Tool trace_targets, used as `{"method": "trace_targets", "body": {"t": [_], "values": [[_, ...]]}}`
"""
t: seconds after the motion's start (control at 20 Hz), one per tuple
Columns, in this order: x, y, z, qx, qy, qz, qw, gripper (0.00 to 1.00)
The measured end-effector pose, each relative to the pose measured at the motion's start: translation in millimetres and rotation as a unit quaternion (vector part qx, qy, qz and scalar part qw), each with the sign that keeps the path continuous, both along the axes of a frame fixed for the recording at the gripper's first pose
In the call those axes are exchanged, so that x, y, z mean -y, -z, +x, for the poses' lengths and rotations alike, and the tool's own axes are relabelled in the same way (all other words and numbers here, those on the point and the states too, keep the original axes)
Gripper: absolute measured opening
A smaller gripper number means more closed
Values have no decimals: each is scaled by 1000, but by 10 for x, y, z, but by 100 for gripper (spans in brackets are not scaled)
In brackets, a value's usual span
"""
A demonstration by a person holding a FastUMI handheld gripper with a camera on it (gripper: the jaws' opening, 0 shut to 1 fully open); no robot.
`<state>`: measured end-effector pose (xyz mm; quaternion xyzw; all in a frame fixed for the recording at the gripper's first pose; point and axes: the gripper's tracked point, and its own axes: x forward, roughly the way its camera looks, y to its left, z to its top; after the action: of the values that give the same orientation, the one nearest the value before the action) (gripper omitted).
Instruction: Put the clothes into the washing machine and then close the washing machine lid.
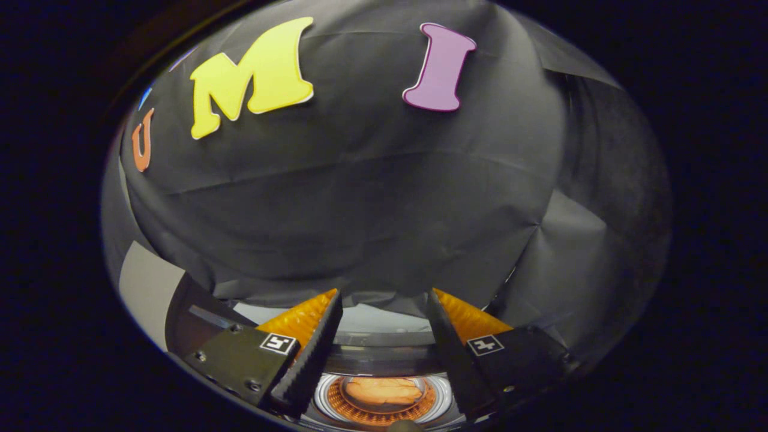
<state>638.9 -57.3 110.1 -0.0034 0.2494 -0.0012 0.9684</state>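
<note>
Gripper view: my hand-held gripper point(384, 300) spread wide, gripping nothing, aimed at black cloth booth wall point(372, 198). Below and between my fingers, round washing machine drum point(384, 399) sits open; orange crumpled clothes point(384, 391) lie inside, within shiny ring rim.

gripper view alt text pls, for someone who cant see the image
The gripper is open with nothing between its fingers, held above a top-loading washing machine. Below and between the fingers, an orange-looking garment lies inside the round drum. Beyond the fingers hangs the booth's black cloth wall.
</note>
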Motion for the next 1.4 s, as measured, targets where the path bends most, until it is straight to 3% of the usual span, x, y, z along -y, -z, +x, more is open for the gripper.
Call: {"method": "trace_targets", "body": {"t": [1.4], "values": [[11,216,-993,25,-9,7,1000,89]]}}
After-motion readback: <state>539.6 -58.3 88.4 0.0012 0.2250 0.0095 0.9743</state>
